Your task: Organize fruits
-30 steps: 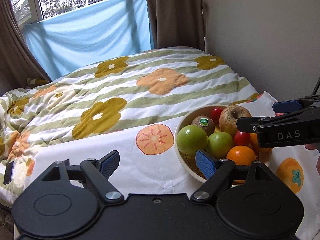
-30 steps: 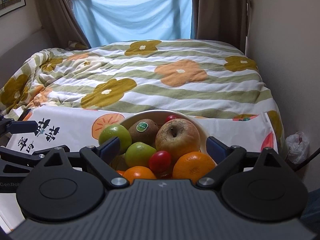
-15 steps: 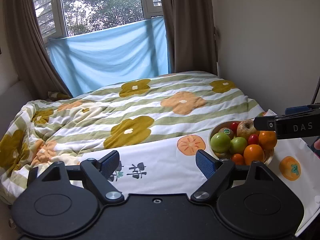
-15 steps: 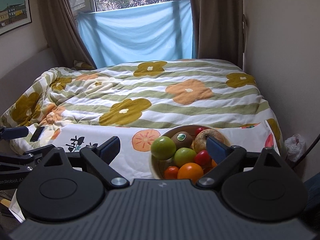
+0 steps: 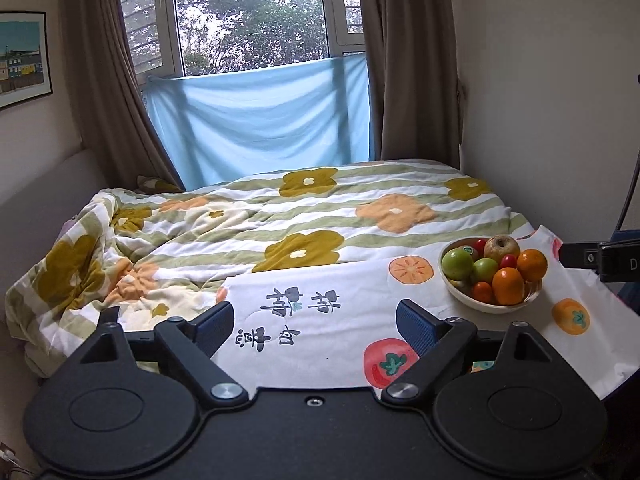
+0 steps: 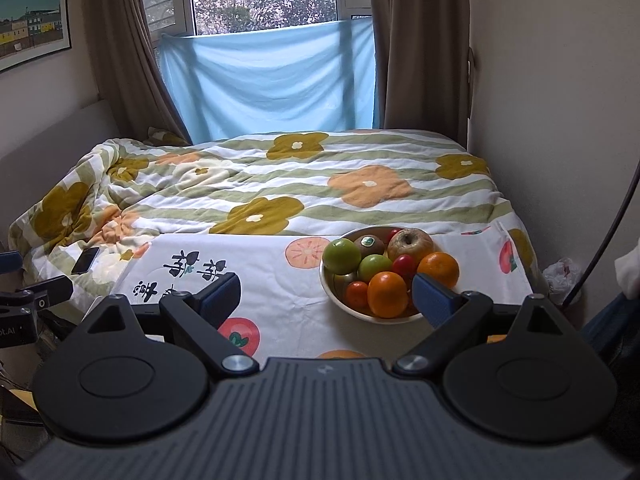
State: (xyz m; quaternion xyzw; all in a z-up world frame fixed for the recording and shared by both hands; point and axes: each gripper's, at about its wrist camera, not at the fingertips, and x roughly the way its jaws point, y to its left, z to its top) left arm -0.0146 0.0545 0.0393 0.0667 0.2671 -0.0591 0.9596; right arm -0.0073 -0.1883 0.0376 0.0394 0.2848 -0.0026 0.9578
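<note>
A cream bowl (image 5: 454, 286) (image 6: 360, 314) stands on a fruit-printed white cloth (image 5: 340, 344) at the bed's near right. It holds a big green apple (image 6: 341, 255), a smaller green one, a brownish apple (image 6: 410, 245), a kiwi (image 6: 369, 245), oranges (image 6: 387, 294) and small red fruits. My left gripper (image 5: 316, 320) hovers well left of the bowl, its jaws opening with nothing between them. My right gripper (image 6: 328, 294) is open and empty, with the bowl ahead by its right finger. Both are apart from the fruit.
A flowered striped quilt (image 6: 280, 184) covers the bed behind the cloth. A dark phone (image 6: 85, 260) lies on the quilt at the left. The wall runs close along the right side, with a plastic bag (image 6: 564, 276) on the floor there. Curtains and a window stand at the back.
Both grippers have pulled back and risen away from the bowl, which now looks smaller and farther. More of the cloth and room shows. The left jaws stand slightly wider.
</note>
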